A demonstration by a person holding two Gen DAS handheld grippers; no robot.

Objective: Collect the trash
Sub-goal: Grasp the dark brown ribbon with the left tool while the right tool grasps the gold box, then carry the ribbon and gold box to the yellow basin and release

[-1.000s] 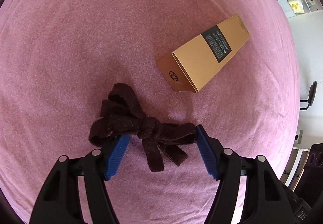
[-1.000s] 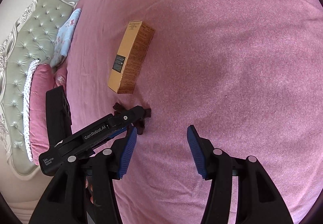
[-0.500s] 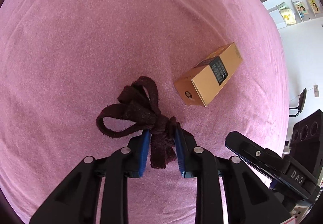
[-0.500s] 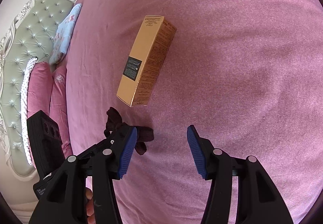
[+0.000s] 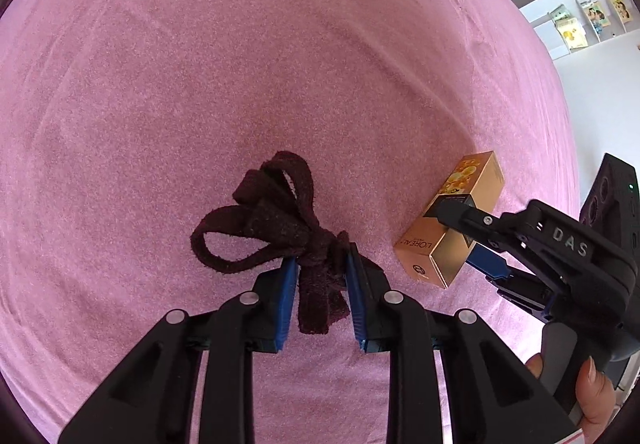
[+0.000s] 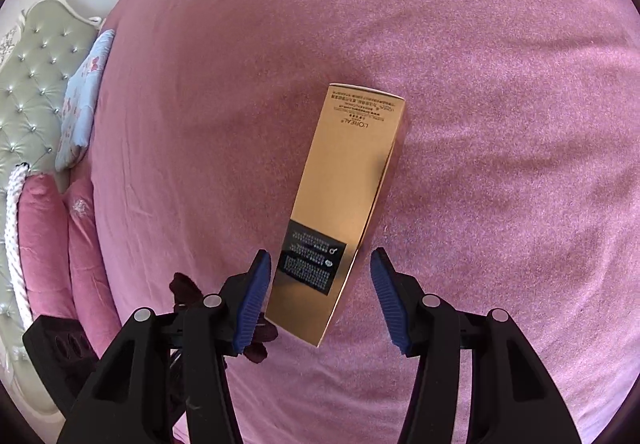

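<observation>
My left gripper (image 5: 321, 286) is shut on the knot of a dark brown knotted fabric strip (image 5: 276, 228), which lies over the pink bedspread (image 5: 280, 64). A gold carton (image 6: 344, 200) lies on the bed to its right; it also shows in the left wrist view (image 5: 452, 240). My right gripper (image 6: 320, 296) is open, its blue pads on either side of the carton's near end, not touching it. It shows in the left wrist view too (image 5: 476, 240). Bits of the fabric strip (image 6: 182, 286) peek out behind the right gripper's left finger.
A padded green headboard (image 6: 36, 84), a light blue pillow (image 6: 80, 104) and pink pillows (image 6: 44, 244) are at the left in the right wrist view. A white wall with shelves and pictures (image 5: 580, 24) lies beyond the bed's far right.
My left gripper closed on the fabric strip and lifted it slightly. My right gripper moved forward to the gold carton, its open jaws now on either side of the near end.
</observation>
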